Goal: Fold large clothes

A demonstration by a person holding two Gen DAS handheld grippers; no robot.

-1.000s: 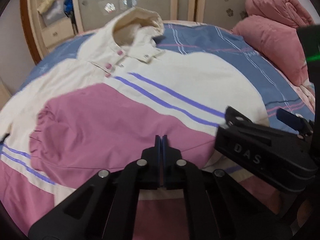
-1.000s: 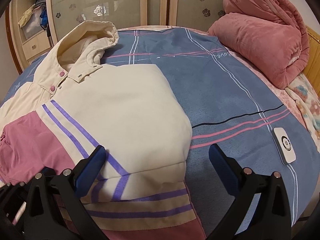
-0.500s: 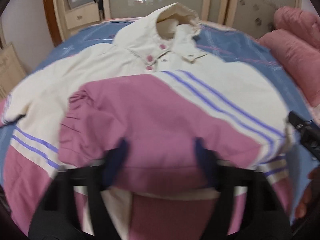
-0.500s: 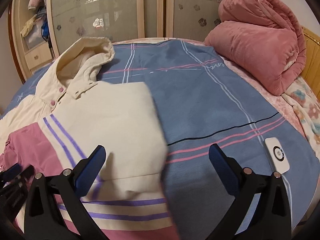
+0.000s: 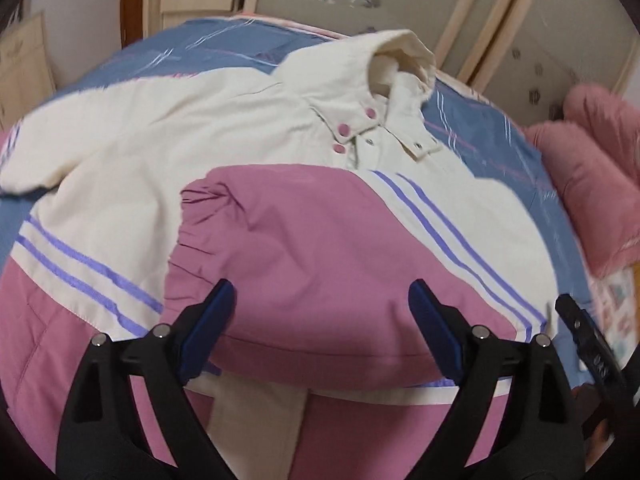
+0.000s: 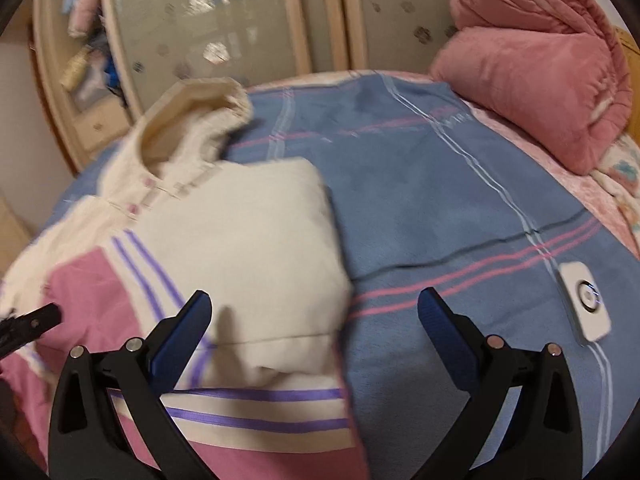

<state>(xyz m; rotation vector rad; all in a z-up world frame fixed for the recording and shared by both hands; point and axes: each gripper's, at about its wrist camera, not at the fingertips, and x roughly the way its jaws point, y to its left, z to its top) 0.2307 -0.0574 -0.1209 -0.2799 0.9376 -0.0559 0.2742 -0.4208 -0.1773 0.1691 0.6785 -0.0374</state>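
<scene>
Blue bedspread (image 6: 440,200), jacket (image 5: 320,240) beneath spread fingers (image 5: 208,320).

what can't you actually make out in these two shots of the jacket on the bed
- Jacket hem: cut off by the bottom edge in both views, behind the hand-held gripper arms.
- Left sleeve end: runs out of the left wrist view's left edge.
- Shelf clutter: motion blur, right wrist view.
- White device on the bedspread: markings too small to read.
- Jacket's underside: hidden by the folded sleeve.
</scene>
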